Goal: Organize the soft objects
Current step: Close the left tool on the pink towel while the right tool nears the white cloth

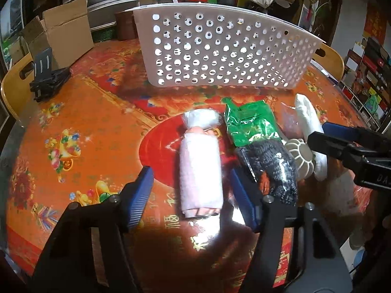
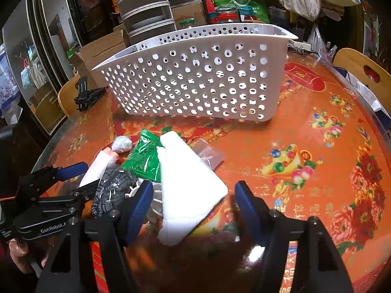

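Observation:
A pink rolled towel [image 1: 200,178] in clear wrap lies on the table between the blue pads of my left gripper [image 1: 189,171], which is open with gaps on both sides. To its right lie a green packet [image 1: 251,124], dark knitted gloves [image 1: 271,168] in plastic and a white flower-shaped piece [image 1: 303,156]. My right gripper [image 2: 193,183] stands open around a folded white cloth [image 2: 190,178]; its pads do not press it. The white perforated basket [image 2: 195,80] stands behind the pile.
The round table [image 2: 317,122] has an orange-red patterned cover. A black folding stand [image 1: 46,75] sits at the far left edge. Cardboard boxes [image 1: 66,29] and wooden chair backs [image 2: 361,68] ring the table. A clear bag [image 2: 210,153] lies under the white cloth.

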